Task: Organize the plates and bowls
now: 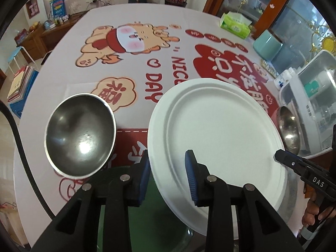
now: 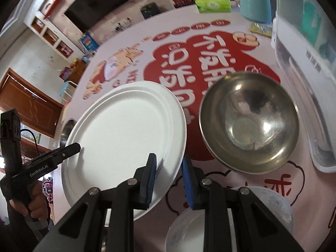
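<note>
We see both steel bowls (image 1: 80, 134) (image 2: 250, 121) empty; the left gripper (image 1: 168, 178) and right gripper (image 2: 169, 183) straddle the tilted white plate's (image 1: 218, 134) rim, fingers spread.

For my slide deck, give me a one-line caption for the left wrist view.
Left gripper straddles the rim of a white paper plate beside a steel bowl on the printed tablecloth.

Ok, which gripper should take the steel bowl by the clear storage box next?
Right, probably. The steel bowl sits just beyond the right gripper and its open jaws, while the white plate lies between it and the left gripper.
</note>
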Tool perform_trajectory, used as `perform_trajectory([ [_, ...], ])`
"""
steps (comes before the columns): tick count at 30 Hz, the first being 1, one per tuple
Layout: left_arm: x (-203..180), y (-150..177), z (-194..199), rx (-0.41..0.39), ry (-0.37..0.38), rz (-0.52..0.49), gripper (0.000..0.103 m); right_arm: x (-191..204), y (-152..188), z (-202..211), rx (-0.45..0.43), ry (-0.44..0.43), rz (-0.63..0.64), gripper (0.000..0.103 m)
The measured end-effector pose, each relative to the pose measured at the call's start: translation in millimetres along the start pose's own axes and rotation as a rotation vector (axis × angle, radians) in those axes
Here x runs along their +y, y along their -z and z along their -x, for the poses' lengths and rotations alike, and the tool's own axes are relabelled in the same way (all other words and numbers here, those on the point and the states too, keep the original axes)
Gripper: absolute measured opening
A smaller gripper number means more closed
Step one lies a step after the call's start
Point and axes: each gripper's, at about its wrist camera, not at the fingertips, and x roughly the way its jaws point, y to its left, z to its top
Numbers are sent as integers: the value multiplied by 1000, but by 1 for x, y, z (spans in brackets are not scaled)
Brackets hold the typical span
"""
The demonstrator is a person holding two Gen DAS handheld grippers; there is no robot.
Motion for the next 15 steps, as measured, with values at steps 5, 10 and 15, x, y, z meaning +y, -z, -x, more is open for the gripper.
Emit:
perform_trajectory([
  [5, -3, 15, 35, -56, 23, 12, 34, 11, 11, 36, -82, -28, 44, 25],
  [10, -9, 35, 75, -119, 59, 15, 34, 20, 29, 81, -200, -75, 73, 24],
  [15, -16, 57, 108, -163, 76, -6, 35, 29, 50, 120, -291, -100, 110, 25],
])
